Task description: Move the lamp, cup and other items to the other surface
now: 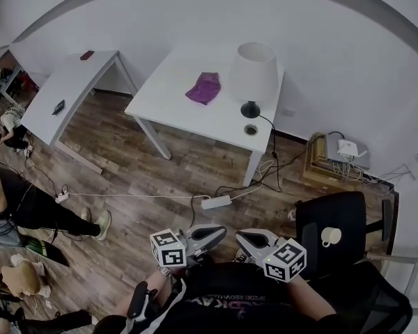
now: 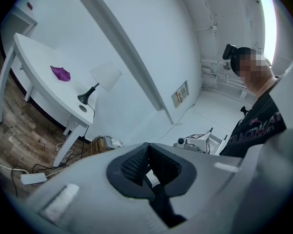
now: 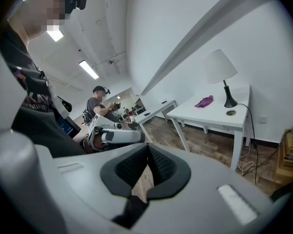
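A lamp with a white shade and a black base stands on the white table ahead, next to a purple cloth. A pale cup sits on the black chair at my right. Both grippers hang low in front of my body, far from the table. The left gripper is shut with nothing in it, and so is the right gripper. In the left gripper view the lamp and cloth show far off. The right gripper view shows the lamp and cloth too.
A second white table stands at the left with two small dark items on it. A power strip and cables lie on the wooden floor. A box with a router sits by the wall. A seated person is at the far left.
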The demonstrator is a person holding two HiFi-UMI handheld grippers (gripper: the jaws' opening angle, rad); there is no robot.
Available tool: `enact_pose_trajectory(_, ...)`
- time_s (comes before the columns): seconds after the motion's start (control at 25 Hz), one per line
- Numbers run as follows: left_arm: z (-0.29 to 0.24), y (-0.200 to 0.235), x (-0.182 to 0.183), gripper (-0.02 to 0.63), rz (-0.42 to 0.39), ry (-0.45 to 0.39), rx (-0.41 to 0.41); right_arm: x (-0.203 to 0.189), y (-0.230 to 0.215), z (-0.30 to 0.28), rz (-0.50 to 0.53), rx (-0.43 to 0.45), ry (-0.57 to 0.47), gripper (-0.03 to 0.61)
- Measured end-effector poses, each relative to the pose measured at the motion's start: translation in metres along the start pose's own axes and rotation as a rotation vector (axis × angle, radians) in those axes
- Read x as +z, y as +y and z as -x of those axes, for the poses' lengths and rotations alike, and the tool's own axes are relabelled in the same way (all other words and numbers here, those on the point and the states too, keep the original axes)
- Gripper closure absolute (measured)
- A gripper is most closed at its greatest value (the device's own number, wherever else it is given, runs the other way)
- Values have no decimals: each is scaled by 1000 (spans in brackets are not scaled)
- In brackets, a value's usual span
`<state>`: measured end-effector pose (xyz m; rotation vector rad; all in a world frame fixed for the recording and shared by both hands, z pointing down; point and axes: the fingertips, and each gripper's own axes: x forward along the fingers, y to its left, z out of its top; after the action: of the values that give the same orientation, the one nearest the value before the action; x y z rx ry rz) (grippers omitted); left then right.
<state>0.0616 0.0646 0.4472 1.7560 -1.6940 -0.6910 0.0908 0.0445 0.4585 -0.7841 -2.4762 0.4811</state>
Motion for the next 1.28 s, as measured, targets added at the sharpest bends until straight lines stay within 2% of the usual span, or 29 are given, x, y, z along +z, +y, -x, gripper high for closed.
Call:
enact_pose_trajectory(0.28, 47, 26, 13, 618, 13, -55, 51, 7, 9, -43, -29, 17, 3, 540)
enact_pose_trajectory(0.4, 74, 37, 23, 618, 25, -67, 69, 16, 12, -62, -35, -10, -13, 517)
enact_pose_trajectory(0.72, 141, 78, 45, 618, 45, -118, 101, 41, 14, -127, -30, -60, -36, 508)
enact_pose_trajectory(0.96, 191, 97, 60, 618, 2, -114, 135, 58, 12, -173, -37, -113, -62, 471)
enact_pose_trajectory(1.12, 218, 105, 61, 618, 50, -184, 163, 70, 9, -188, -17, -136, -53, 444)
enact_pose_trajectory(1.28, 234, 110, 59, 618, 54, -232, 197, 83, -4, -200, 31, -157, -26, 433)
